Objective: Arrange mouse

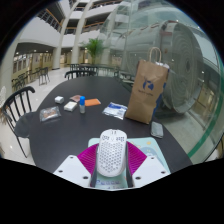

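White perforated mouse sits clamped between our gripper fingers, pink pads pressing both sides, above the dark desk; brown paper bag beyond.

A brown paper bag with handles stands upright on the round dark table, where an orange item, a clear packet and a white-and-blue packet lie apart, with black chairs around it.
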Demonstrator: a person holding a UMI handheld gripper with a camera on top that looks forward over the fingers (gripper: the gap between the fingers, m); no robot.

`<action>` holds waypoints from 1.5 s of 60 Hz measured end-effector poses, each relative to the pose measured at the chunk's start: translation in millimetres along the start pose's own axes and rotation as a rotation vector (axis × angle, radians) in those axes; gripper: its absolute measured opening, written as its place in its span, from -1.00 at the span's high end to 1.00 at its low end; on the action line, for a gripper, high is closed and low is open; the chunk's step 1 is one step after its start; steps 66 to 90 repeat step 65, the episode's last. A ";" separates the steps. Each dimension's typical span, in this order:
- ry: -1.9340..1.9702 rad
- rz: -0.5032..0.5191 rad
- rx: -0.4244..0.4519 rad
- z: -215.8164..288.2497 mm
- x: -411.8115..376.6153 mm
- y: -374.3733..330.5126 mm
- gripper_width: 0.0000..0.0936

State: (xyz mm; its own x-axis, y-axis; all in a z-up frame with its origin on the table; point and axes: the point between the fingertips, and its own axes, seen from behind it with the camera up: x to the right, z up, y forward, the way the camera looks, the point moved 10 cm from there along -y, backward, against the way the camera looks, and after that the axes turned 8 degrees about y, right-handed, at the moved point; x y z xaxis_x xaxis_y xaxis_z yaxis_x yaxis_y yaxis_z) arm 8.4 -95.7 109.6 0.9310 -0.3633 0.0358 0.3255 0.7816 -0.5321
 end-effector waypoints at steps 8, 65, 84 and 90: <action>0.021 -0.053 -0.060 -30.8 39.4 17.9 0.13; 0.095 -0.065 0.043 -89.5 -48.6 -186.1 -0.80; 0.095 -0.065 0.043 -89.5 -48.6 -186.1 -0.80; 0.095 -0.065 0.043 -89.5 -48.6 -186.1 -0.80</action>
